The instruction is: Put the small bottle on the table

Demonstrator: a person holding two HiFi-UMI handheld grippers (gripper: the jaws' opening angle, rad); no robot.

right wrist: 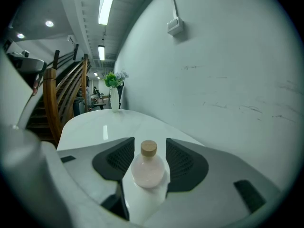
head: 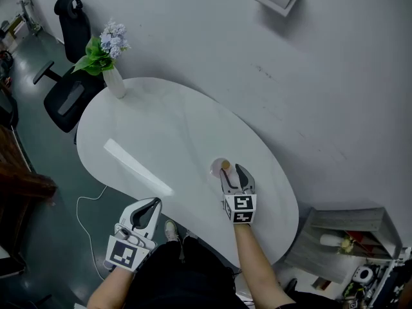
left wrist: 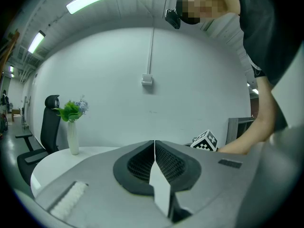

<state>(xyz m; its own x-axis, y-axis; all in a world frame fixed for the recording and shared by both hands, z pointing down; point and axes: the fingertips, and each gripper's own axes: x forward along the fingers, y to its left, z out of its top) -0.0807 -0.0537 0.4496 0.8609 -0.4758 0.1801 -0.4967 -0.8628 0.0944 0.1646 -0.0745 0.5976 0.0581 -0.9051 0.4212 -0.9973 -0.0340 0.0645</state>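
A small round bottle (head: 221, 167) of pale pink liquid with a cork stopper stands upright on the white oval table (head: 161, 131), near its right end. My right gripper (head: 232, 170) is open, its fingertips on either side of the bottle (right wrist: 148, 169) with only narrow gaps. In the right gripper view the white tabletop shows under the bottle and between the jaws. My left gripper (head: 153, 203) hangs off the table's near edge, shut and empty; in the left gripper view its jaws (left wrist: 154, 144) meet in one line.
A white vase of flowers (head: 114, 76) stands at the table's far left end. A black office chair (head: 69, 76) is behind it. The grey wall runs close along the table's far side. A shelf with clutter (head: 347, 243) sits at lower right.
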